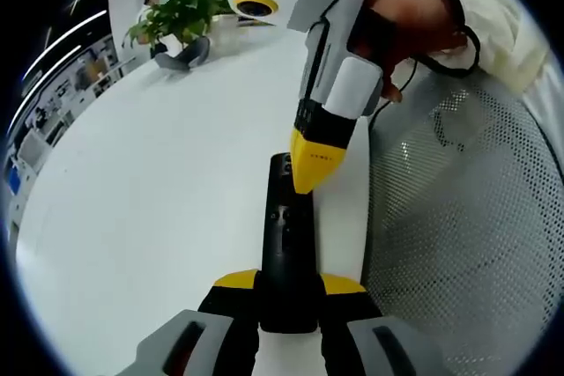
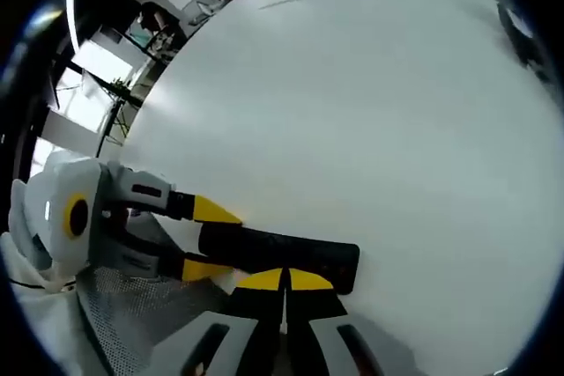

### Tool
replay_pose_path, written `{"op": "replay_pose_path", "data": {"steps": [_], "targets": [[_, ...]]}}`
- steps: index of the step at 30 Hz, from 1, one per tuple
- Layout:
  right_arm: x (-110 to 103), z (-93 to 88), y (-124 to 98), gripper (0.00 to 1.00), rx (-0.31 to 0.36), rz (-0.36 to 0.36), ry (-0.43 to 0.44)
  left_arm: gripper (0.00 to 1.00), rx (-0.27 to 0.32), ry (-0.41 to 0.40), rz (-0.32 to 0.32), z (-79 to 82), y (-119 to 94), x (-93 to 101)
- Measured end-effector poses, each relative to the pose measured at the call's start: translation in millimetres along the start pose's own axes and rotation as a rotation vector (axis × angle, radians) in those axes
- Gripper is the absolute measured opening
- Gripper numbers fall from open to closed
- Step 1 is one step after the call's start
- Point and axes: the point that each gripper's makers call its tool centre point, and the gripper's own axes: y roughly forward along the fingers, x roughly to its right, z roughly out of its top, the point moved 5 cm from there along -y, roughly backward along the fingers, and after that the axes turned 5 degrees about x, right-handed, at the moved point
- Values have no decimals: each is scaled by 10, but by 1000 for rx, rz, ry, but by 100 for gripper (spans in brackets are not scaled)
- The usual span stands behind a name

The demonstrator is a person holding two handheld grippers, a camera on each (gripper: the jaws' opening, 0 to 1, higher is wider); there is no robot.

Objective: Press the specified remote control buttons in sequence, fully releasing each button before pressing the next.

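Left gripper [image 1: 289, 286] is pinching the black remote [image 1: 287, 244]; right gripper [image 1: 310, 173], jaws pressed together, is seemingly touching its buttons.

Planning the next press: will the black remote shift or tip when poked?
Probably stiff: the remote stays straight, clamped at one end by the left gripper. Its flat shape on the white table suggests no rolling. The right gripper looks shut, tips at it.
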Motion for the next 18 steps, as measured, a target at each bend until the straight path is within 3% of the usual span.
{"op": "replay_pose_path", "data": {"steps": [18], "targets": [[11, 2, 4, 0, -10, -20, -6, 24, 9, 0, 5, 4, -7, 6]]}}
